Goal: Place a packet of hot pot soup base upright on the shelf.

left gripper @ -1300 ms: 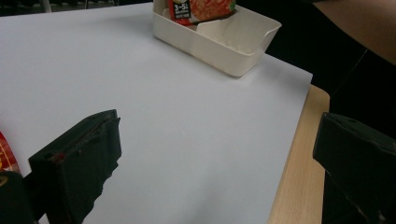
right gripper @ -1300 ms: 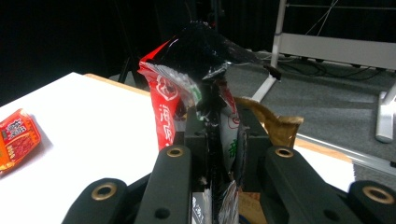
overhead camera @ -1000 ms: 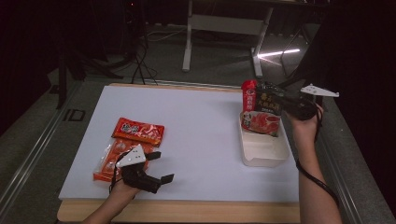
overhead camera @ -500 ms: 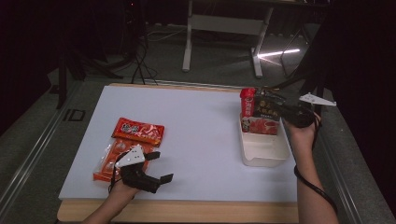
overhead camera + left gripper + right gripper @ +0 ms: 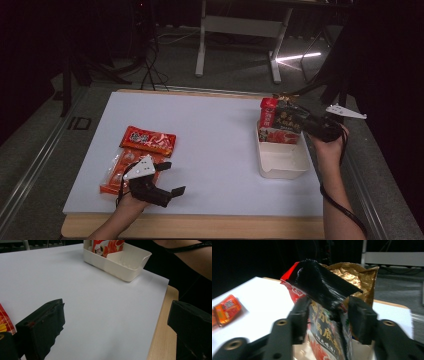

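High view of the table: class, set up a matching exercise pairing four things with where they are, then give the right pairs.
Things:
1. white bin
2. black packet
3. orange packets
4. left gripper

Places:
A. flat on the table's left side
B. near the front edge, jaws apart
C. at the table's right side
D. upright in the bin, between the right gripper's jaws

Pairs: 1-C, 2-D, 3-A, 4-B

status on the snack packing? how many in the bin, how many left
Done: two packets, one red, stand in the far end of the white bin.
In hand: the right gripper straddles the black packet standing in the bin; its jaws have just been opening, one pad clear of the packet, so it looks released.
Left: two orange-red packets on the table by the idle, open left gripper.
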Demonstrator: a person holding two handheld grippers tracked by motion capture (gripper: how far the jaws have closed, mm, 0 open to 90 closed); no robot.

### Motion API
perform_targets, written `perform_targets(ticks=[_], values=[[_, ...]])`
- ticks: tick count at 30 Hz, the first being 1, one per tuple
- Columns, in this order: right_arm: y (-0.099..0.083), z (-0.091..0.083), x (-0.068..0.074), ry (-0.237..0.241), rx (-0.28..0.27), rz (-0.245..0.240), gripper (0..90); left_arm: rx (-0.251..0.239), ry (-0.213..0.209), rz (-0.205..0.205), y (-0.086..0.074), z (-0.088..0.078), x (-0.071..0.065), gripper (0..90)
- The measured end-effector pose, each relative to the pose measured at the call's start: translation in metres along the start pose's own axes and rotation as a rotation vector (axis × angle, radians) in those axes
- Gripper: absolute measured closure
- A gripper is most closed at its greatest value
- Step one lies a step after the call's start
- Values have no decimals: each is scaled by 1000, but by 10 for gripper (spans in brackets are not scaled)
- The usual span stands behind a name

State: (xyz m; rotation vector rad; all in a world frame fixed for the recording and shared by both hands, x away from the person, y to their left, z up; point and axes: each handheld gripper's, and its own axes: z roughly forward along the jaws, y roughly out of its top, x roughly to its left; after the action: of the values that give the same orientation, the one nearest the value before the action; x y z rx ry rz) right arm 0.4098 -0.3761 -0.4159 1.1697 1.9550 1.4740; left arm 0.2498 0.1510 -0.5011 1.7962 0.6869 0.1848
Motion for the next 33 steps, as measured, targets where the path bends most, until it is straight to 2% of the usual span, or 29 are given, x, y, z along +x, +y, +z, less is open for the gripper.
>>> perform_targets(ticks=[2, 4, 5, 6, 11, 15, 18, 21, 25, 29, 30, 31, 33], values=[[1, -2, 1, -2, -7, 0, 451, -6, -1, 2, 0, 0, 0, 17], [6, -10, 6, -21, -28, 1, 398, -12, -8, 5, 1, -1, 1, 17], [10, -17, 10, -31, -46, -6, 341, -12, -8, 5, 1, -1, 1, 17], [10, -17, 10, -31, -46, -6, 341, -15, -12, 3, 1, -1, 1, 17], [19, -38, 23, -71, -108, -27, 214, -20, -33, -18, 1, -2, 2, 31], [21, -47, 33, -38, -124, -14, 171, -5, -49, -15, 2, -1, 0, 28], [16, -50, 52, 12, -106, -25, 135, 13, -43, -3, 3, -1, -2, 28], [11, -48, 67, 42, -90, -25, 139, 23, -43, -20, 5, -3, 1, 30], [5, -45, 86, 95, -62, -59, 145, 34, -47, -30, 7, -6, 4, 32], [-3, -43, 106, 172, -23, -93, 149, 54, -56, -28, 9, -8, 7, 33], [-3, -43, 106, 172, -23, -93, 149, 59, -59, -24, 10, -9, 8, 33], [-8, -43, 115, 197, -18, -97, 149, 66, -52, -21, 10, -12, 10, 37], [-10, -44, 117, 199, -15, -101, 149, 67, -52, -27, 10, -13, 11, 45]])
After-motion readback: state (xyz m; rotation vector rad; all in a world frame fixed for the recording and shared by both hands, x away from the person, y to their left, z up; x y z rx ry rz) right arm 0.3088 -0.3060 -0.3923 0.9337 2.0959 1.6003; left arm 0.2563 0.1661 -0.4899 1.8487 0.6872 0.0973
